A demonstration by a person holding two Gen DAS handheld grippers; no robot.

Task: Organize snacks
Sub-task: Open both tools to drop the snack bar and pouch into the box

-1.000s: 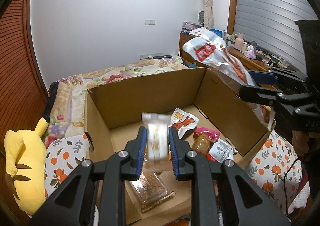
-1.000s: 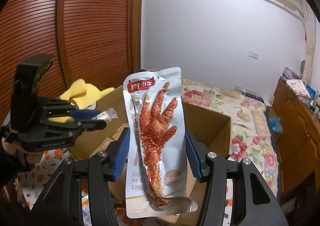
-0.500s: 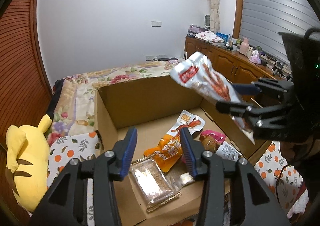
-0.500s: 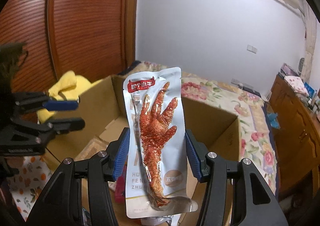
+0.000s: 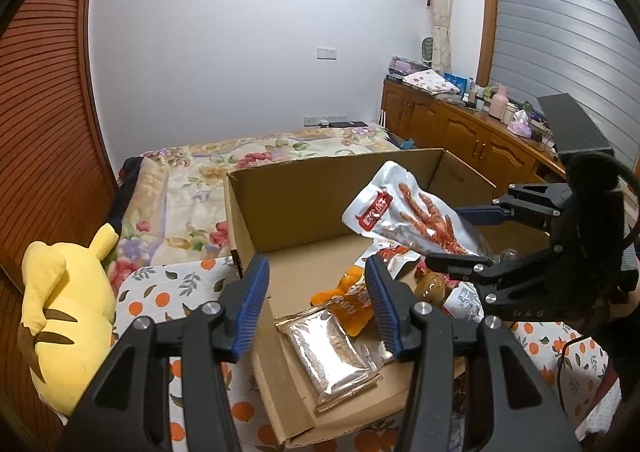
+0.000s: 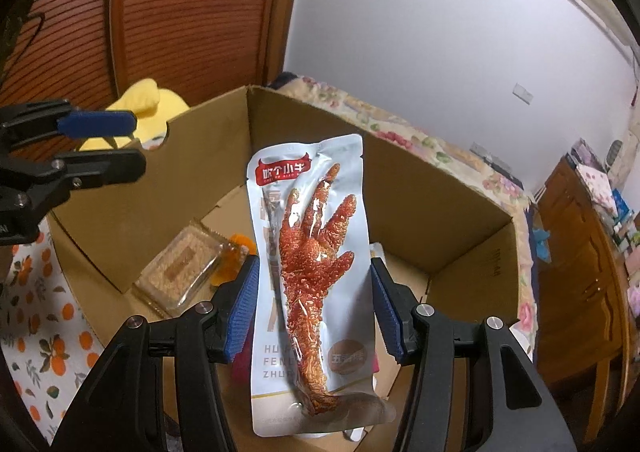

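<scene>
The right hand-held gripper [image 6: 314, 316] grips a silver chicken-foot packet [image 6: 312, 272] by its lower half, pads pressed on both long edges; the packet hangs above the open cardboard box [image 5: 296, 199], over its right side, tilted toward the far wall in the left wrist view. The left hand-held gripper [image 5: 316, 308] is open and holds nothing; it hovers over the near left part of the box.

The packet looks light and thin; the foil film is probably slick and bends easily, while the foot inside seems to give it a stiff spine; a hold across the edges near the bottom, as now, seems sound, though the free top may flop.

On the box floor lie a clear pack of brown crumbly bars [image 5: 332, 356], an orange pouch [image 5: 352, 304] just beyond it, and more wrapped snacks to the right, partly hidden by the right hand-held gripper; free cardboard shows at the far left. The tall box walls stand in the way of any low sideways entry; coming down from above seems easier. The box sits on an orange-print cloth [image 5: 160, 292]; a yellow plush toy [image 5: 64, 316] lies at the left, a flowered bed [image 5: 192, 179] beyond, well apart from the work.
</scene>
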